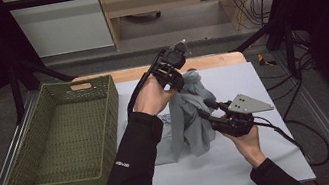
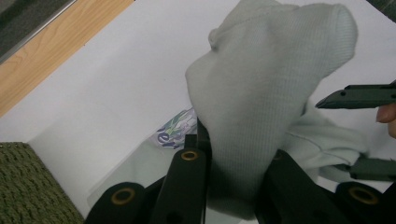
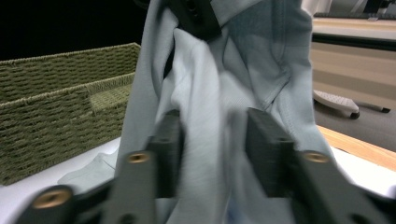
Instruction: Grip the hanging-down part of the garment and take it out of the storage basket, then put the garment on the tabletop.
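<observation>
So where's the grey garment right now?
In the high view, the garment hangs mid-table over the white sheet, right of the basket, pinched at its top by the left gripper, with the right gripper at its side.

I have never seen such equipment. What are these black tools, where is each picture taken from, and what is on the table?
A person holds a hand-held tool with two jaws in each hand. The high view looks down from above; the other two come from cameras riding on each tool. The left gripper is raised and pinches the top of a pale grey garment, whose lower part lies on the white table. The right gripper has fabric between its jaws; I cannot tell if it is closed. A green woven basket stands at the left.
</observation>
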`<control>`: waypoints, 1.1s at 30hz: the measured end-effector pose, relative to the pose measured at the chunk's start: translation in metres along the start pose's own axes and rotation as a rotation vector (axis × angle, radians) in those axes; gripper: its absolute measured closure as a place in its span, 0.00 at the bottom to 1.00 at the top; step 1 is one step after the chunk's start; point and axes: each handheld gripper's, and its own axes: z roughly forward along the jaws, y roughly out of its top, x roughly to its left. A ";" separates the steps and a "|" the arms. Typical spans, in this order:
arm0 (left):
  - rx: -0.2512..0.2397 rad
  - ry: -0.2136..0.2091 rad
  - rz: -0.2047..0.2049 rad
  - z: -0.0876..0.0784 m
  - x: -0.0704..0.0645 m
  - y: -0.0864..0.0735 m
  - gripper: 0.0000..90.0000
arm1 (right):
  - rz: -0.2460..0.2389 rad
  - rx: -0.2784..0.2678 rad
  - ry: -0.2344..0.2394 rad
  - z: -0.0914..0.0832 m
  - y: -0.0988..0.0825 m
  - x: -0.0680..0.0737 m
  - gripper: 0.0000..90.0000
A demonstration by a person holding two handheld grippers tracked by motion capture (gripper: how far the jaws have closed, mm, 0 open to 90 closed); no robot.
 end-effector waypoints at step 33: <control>-0.062 -0.057 0.086 0.072 -0.013 -0.055 0.92 | 0.098 -0.016 -0.094 -0.062 -0.055 -0.027 0.00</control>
